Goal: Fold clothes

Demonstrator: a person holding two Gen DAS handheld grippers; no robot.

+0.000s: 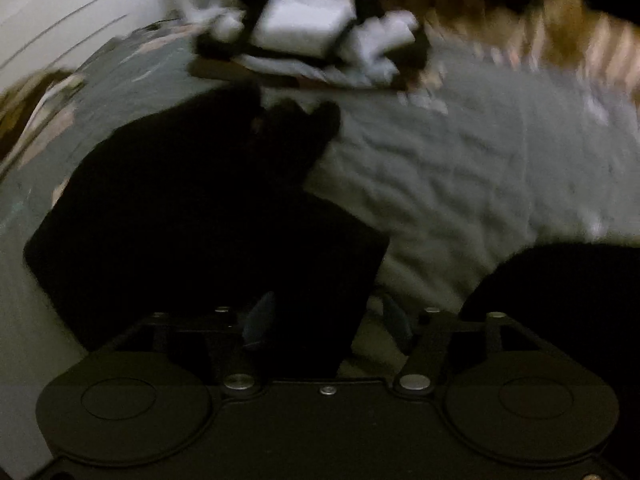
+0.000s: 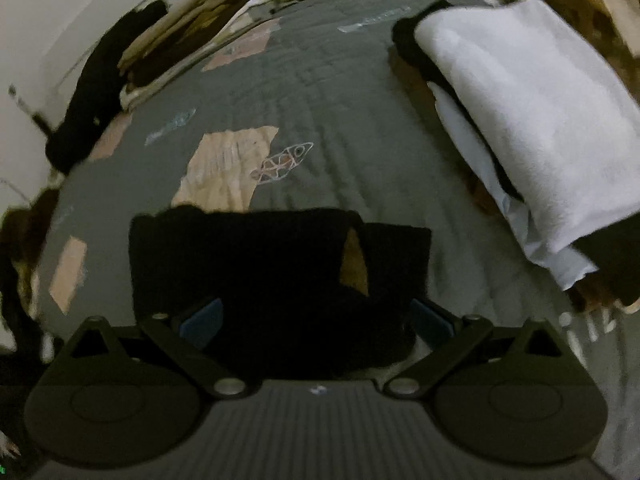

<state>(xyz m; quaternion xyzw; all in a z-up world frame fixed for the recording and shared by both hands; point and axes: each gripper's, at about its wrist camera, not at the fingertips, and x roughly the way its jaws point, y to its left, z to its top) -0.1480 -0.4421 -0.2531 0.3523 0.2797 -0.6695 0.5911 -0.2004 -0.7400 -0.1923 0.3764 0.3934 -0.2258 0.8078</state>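
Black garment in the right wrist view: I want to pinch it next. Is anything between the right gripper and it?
Nothing visible. The black garment lies flat on the grey quilt, directly ahead of the open right gripper.

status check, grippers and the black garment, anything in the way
Left gripper open, jaws astride black garment. Right gripper open over it. Folded stack off to the side.

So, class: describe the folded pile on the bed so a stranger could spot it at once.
Start at the grey quilt covering the bed. On its right side sits a stack of folded clothes. Its big white top layer sets it apart from the black garment lying near the grippers.
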